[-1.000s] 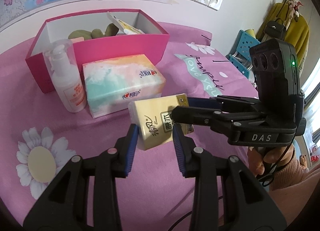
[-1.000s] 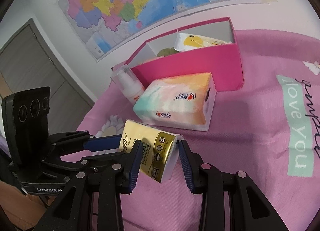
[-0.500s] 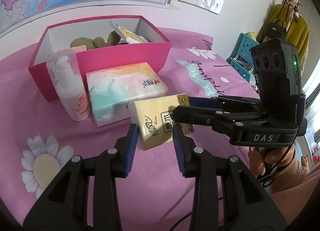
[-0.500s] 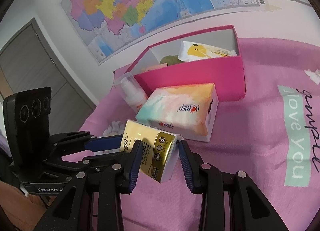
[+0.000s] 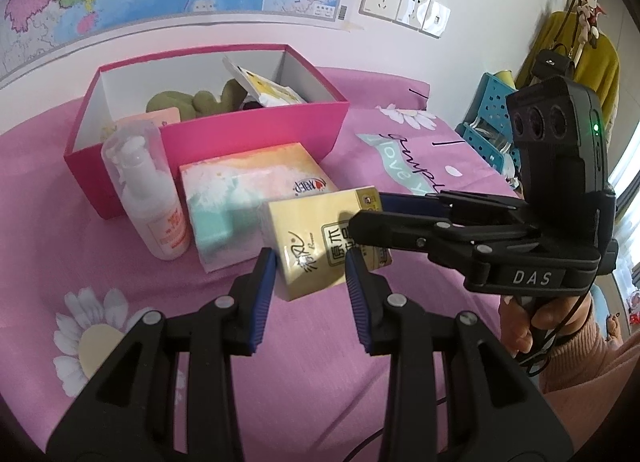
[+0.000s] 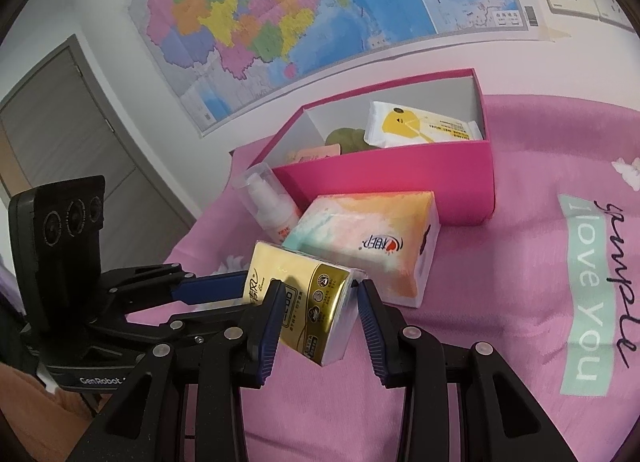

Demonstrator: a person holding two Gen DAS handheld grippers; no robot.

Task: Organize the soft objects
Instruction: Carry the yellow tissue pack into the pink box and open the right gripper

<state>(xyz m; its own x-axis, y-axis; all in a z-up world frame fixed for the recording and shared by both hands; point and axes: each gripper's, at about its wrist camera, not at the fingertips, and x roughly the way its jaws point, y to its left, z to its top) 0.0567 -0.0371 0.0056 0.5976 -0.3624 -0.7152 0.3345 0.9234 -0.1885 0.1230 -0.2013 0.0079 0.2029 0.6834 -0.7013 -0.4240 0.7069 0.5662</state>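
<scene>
I have the yellow tissue pack (image 5: 308, 238) pinched from both ends. My left gripper (image 5: 308, 262) is closed to a narrow gap on its near end. My right gripper (image 5: 368, 210) comes in from 3 o'clock and clamps the far right end, one finger above and one below. In the right wrist view the pack (image 6: 304, 294) sits tilted between that gripper's pads (image 6: 272, 302), and it looks to be raised just off the pink bedspread (image 5: 80, 254).

The pink box (image 5: 256, 130) stands open at 12 o'clock from the pack. It already holds a wipes pack (image 5: 264, 86) at its 1 o'clock corner and something green and soft beside that. The large tissue pack (image 5: 248, 190) lies between me and the box at 11 o'clock, with the pump bottle (image 5: 152, 198) upright at 10 o'clock, touching or nearly touching it.

As I judge it, the step is carrying this pack into the box. To do it well, I should lift both ends together so the soft wrapper doesn't twist or sag. I should rise high enough to clear the large pack and the box's front wall, stay wide of the bottle, and aim for the open floor toward the box's 9 o'clock side.
</scene>
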